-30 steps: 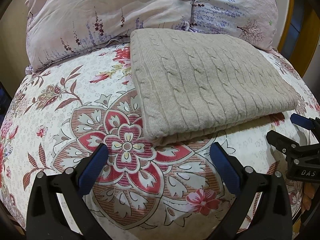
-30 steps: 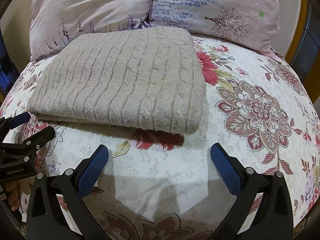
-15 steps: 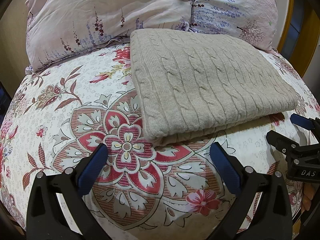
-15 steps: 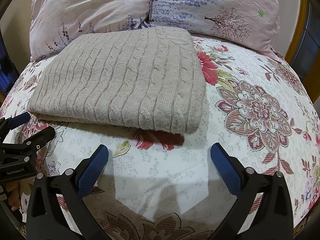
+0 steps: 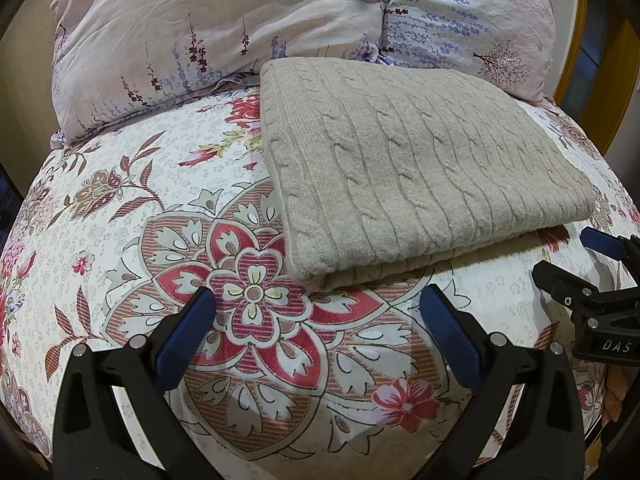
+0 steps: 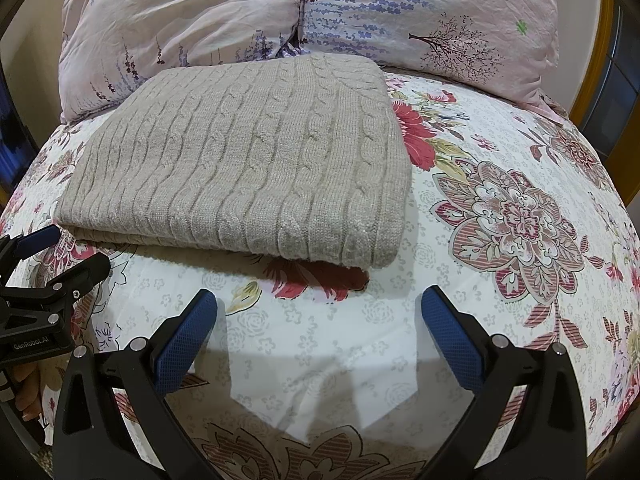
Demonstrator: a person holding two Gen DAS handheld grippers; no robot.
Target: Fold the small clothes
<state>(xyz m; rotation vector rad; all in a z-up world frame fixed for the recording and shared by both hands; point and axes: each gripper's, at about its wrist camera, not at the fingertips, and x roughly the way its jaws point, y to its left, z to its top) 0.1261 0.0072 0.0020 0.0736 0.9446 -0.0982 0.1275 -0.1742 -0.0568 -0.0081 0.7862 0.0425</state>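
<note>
Beige cable-knit sweater (image 5: 420,184) lies folded on the floral bedsheet (image 5: 132,216), ahead-right of my left gripper (image 5: 318,322), fingers spread, empty | right view: sweater (image 6: 248,168) ahead-left below the pillows (image 6: 304,16); my right gripper (image 6: 318,322) spread wide, holding nothing

Home bedrm, floral bedsheet (image 5: 120,240), two pillows (image 6: 400,12) at headbd
</note>
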